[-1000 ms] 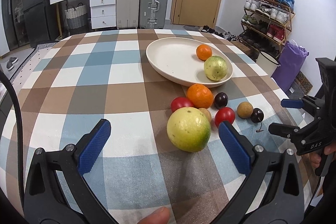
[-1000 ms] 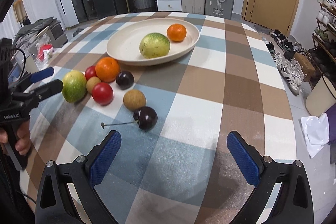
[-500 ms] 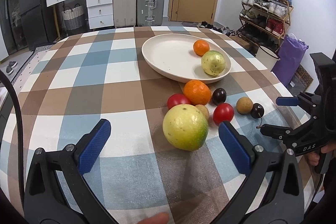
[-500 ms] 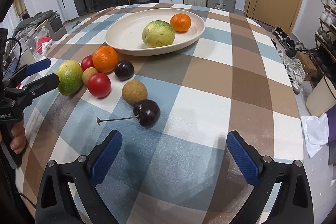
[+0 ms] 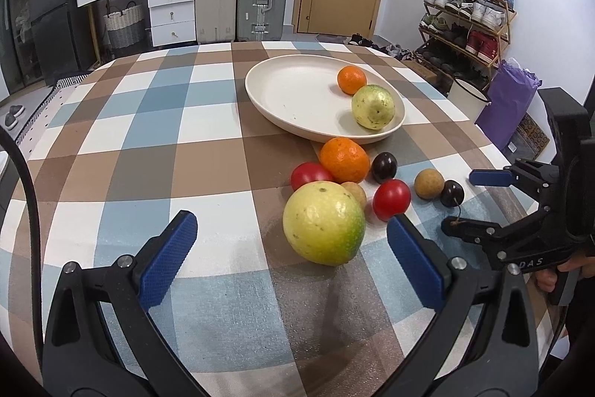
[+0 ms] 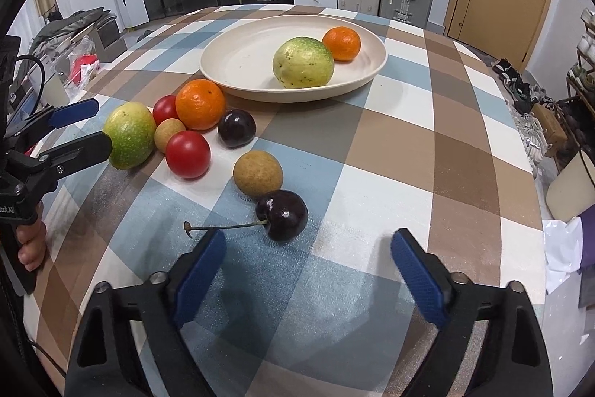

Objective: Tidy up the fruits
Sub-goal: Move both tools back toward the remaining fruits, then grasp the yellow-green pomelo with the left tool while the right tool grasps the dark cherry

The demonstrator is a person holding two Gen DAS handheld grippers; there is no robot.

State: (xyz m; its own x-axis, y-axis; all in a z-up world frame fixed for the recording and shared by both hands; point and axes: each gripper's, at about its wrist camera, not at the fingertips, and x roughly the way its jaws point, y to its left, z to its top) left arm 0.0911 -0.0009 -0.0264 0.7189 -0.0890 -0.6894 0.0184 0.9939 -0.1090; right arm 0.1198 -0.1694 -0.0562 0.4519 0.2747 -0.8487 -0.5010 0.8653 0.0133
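Above the checked tablecloth (image 5: 208, 151), your left gripper (image 5: 292, 248) is spread wide around the green-yellow guava (image 5: 322, 223), while your right gripper (image 6: 308, 265) gapes empty behind the stemmed cherry (image 6: 283, 214).

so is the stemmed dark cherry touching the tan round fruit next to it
Touching, as far as the right wrist view shows: the cherry sits against the lower edge of the tan round fruit with no tablecloth visible between them. The left wrist view agrees.
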